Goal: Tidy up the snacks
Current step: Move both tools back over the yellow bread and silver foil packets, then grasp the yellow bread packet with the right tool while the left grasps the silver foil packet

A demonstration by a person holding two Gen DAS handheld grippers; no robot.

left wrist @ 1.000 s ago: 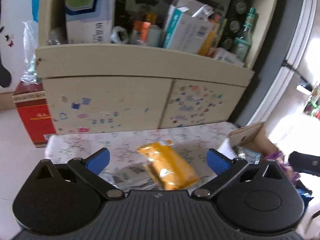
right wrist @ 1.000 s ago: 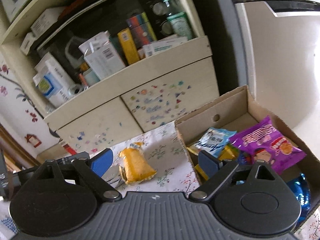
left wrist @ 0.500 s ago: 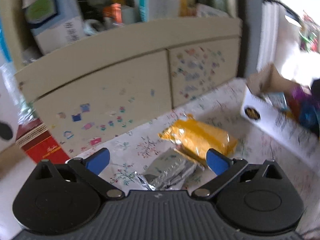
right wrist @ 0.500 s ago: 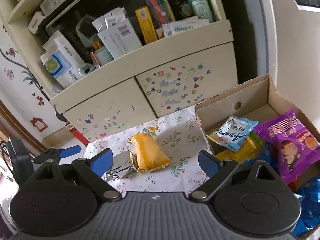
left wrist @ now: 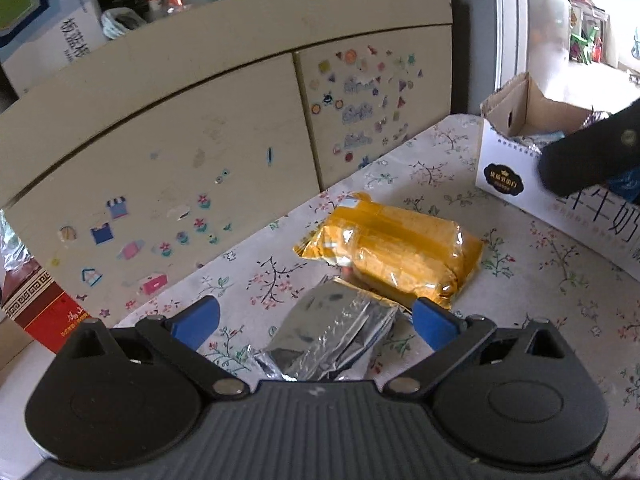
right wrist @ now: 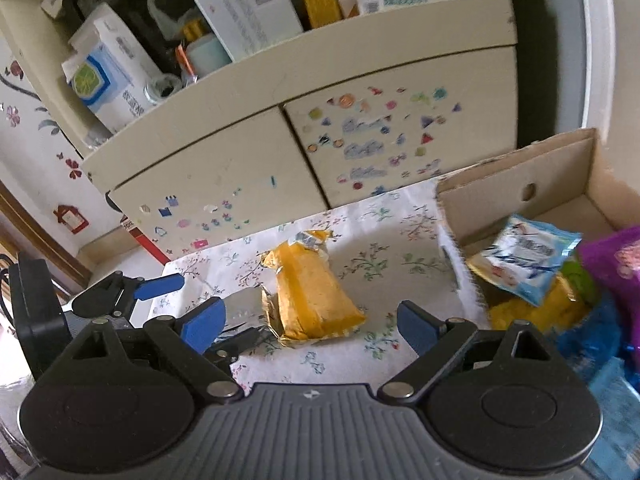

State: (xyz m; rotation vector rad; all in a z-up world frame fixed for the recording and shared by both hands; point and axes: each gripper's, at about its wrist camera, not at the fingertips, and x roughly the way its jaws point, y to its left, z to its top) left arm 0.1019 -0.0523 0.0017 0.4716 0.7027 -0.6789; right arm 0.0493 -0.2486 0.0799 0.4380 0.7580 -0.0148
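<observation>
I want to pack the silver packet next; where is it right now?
The silver packet lies on the floral tablecloth between the open fingers of the left gripper, its far end touching the orange packet. The cardboard box stands further right.

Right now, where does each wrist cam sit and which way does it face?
Left wrist: on the left gripper, angled down at the crinkled silver foil packet; its open blue fingers show.
Right wrist: on the right gripper, angled down at the open cardboard box; open fingers show.
Shared: the yellow plastic-wrapped snack pack.
</observation>
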